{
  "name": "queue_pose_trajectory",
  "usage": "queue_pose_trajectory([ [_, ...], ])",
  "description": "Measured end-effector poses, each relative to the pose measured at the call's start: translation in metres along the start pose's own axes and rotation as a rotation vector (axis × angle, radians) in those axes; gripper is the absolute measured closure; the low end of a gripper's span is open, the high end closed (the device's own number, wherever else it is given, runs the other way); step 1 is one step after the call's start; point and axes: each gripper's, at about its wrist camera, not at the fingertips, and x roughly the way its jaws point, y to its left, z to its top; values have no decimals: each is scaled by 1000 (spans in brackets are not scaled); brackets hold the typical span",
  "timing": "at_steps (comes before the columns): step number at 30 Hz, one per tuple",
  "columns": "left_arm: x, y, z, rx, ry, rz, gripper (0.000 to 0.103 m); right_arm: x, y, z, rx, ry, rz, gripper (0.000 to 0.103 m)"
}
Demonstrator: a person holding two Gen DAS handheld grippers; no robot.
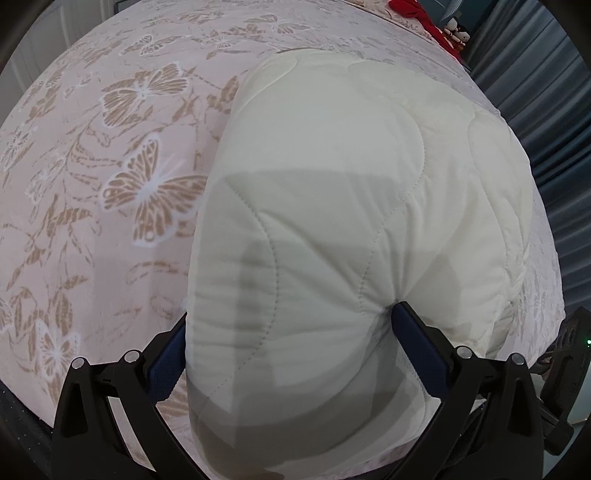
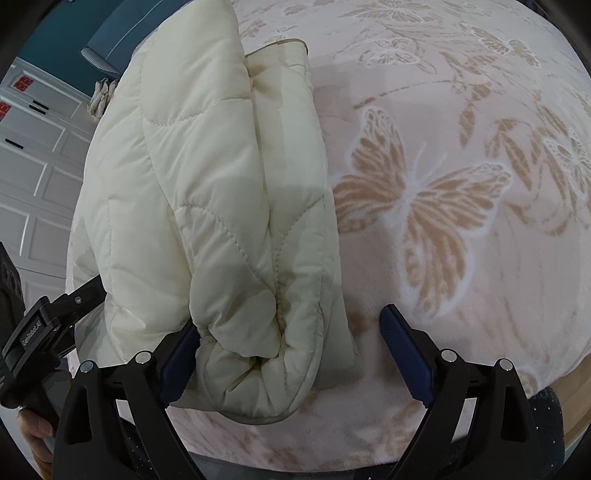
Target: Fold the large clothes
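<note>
A cream quilted puffer jacket [image 1: 351, 192] lies folded lengthwise on a pink bedspread with tan butterflies [image 1: 110, 184]. My left gripper [image 1: 291, 325] is wide open with the jacket's near end bulging between its blue pads; the right pad [image 1: 417, 339] presses into the fabric. In the right wrist view the jacket [image 2: 207, 206] lies at the left, its rolled near edge [image 2: 258, 369] between the jaws. My right gripper [image 2: 291, 336] is open; its left pad [image 2: 177, 365] touches the jacket and its right pad [image 2: 406, 354] stands apart over the bedspread [image 2: 443, 203].
Red cloth and small toys [image 1: 443, 29] lie at the bed's far corner beside grey-blue curtains [image 1: 546, 92]. White panelled cupboard doors [image 2: 33, 177] stand left of the bed. The other gripper and the hand holding it [image 2: 33, 350] show at the left edge.
</note>
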Motion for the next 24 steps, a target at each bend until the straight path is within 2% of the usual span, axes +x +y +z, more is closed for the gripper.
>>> queue_pose_trajectory([
  [6, 2, -2, 4, -3, -8, 18, 5, 5, 10, 7, 1, -7, 16, 14],
  [8, 3, -3, 6, -2, -10, 21, 5, 5, 7, 6, 0, -13, 34, 20],
  [10, 3, -4, 8, -1, -9, 18, 5, 2, 10, 3, 9, -14, 73, 31],
  [14, -2, -4, 12, 11, 3, -26, 5, 0, 8, 2, 29, -17, 115, 40],
  [16, -9, -5, 12, 33, 1, -53, 14, -5, 11, 1, 18, -26, 118, 53],
  [17, -14, -5, 12, 44, -3, -63, 17, -9, 13, 0, 14, -33, 117, 55],
  [19, -26, -5, 13, 62, -20, -81, 31, -18, 18, -4, 7, -54, 109, 63],
  [22, -45, -5, 17, 85, -47, -110, 42, -33, 25, -7, 8, -89, 103, 67],
  [24, -58, -5, 19, 102, -70, -121, 46, -42, 31, -9, -5, -109, 99, 69],
])
